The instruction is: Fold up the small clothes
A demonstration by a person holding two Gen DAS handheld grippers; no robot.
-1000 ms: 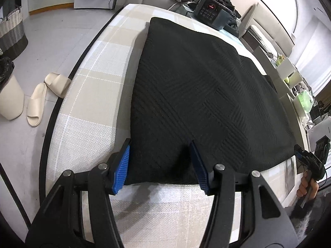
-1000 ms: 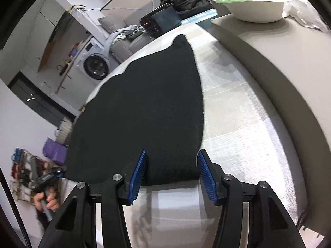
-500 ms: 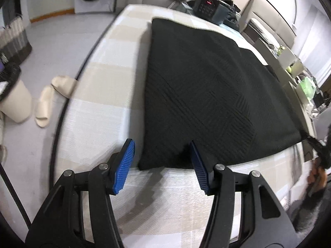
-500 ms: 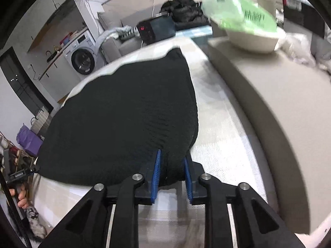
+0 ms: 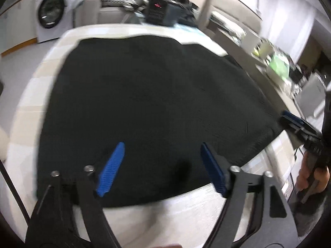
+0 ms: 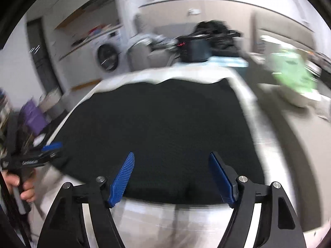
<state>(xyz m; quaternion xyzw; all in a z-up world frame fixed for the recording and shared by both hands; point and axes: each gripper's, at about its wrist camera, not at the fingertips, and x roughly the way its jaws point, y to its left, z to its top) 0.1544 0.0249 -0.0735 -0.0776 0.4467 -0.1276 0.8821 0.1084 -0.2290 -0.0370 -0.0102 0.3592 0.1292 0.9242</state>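
A black knitted cloth (image 5: 149, 103) lies spread flat on the light checked table (image 5: 186, 215); it also fills the right wrist view (image 6: 165, 128). My left gripper (image 5: 163, 167) is open and empty, its blue pads over the cloth's near edge. My right gripper (image 6: 171, 179) is open and empty over the near edge at the other side. Each gripper shows in the other's view: the right one (image 5: 300, 126) at the cloth's right corner, the left one (image 6: 41, 155) at its left corner. Both views are motion-blurred.
A washing machine (image 5: 51, 14) stands at the back left. A dark box with a red display (image 5: 161, 12) and dark clothes sit beyond the table's far end. A counter with a white bowl and green bag (image 6: 293, 80) runs along the right.
The right gripper was shut on the cloth's near corner half a second ago and is now open. Both views have swung and now face across the cloth.
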